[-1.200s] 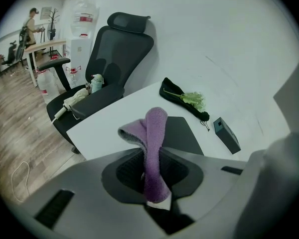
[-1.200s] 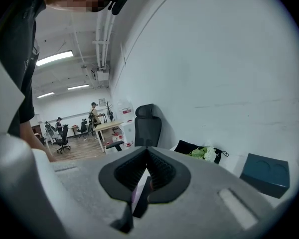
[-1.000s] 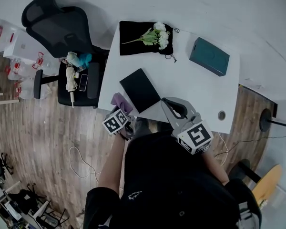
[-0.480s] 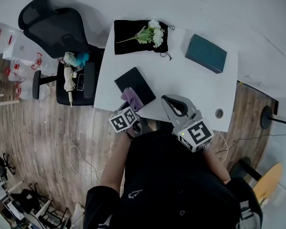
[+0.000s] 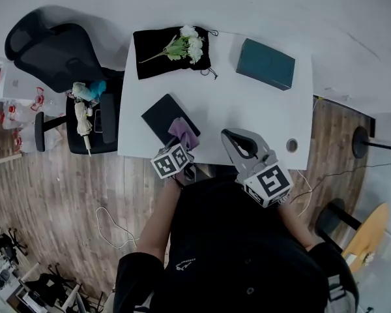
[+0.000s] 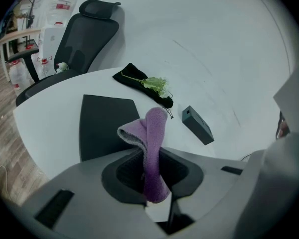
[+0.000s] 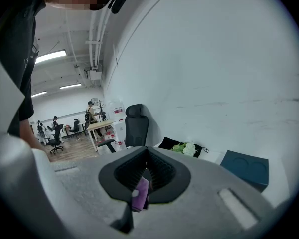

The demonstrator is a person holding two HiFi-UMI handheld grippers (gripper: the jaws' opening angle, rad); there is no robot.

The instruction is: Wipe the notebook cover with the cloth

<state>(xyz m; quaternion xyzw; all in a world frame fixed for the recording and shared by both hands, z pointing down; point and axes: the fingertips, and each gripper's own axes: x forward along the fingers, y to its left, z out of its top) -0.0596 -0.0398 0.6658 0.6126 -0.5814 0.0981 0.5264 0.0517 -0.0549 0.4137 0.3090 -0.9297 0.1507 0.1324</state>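
Observation:
A black notebook (image 5: 163, 114) lies near the front left of the white table (image 5: 247, 109); the left gripper view shows the notebook (image 6: 104, 123) too. My left gripper (image 5: 184, 147) is shut on a purple cloth (image 5: 182, 132), which hangs over the notebook's near right corner. In the left gripper view the cloth (image 6: 154, 133) stands folded up out of the left gripper's (image 6: 152, 158) jaws. My right gripper (image 5: 228, 135) hovers over the table's front edge, to the right of the cloth. The right gripper (image 7: 146, 156) is shut with nothing held; the purple cloth (image 7: 139, 193) shows behind its jaws.
A black pouch (image 5: 156, 51) with white flowers (image 5: 189, 44) lies at the table's far left. A teal box (image 5: 265, 64) sits at the far right. A cable hole (image 5: 292, 145) is near the front right corner. A black office chair (image 5: 58, 51) stands left of the table.
The left gripper has carried the cloth from beside the table's left front edge to the right, onto the notebook's near corner. The right gripper has stayed in place.

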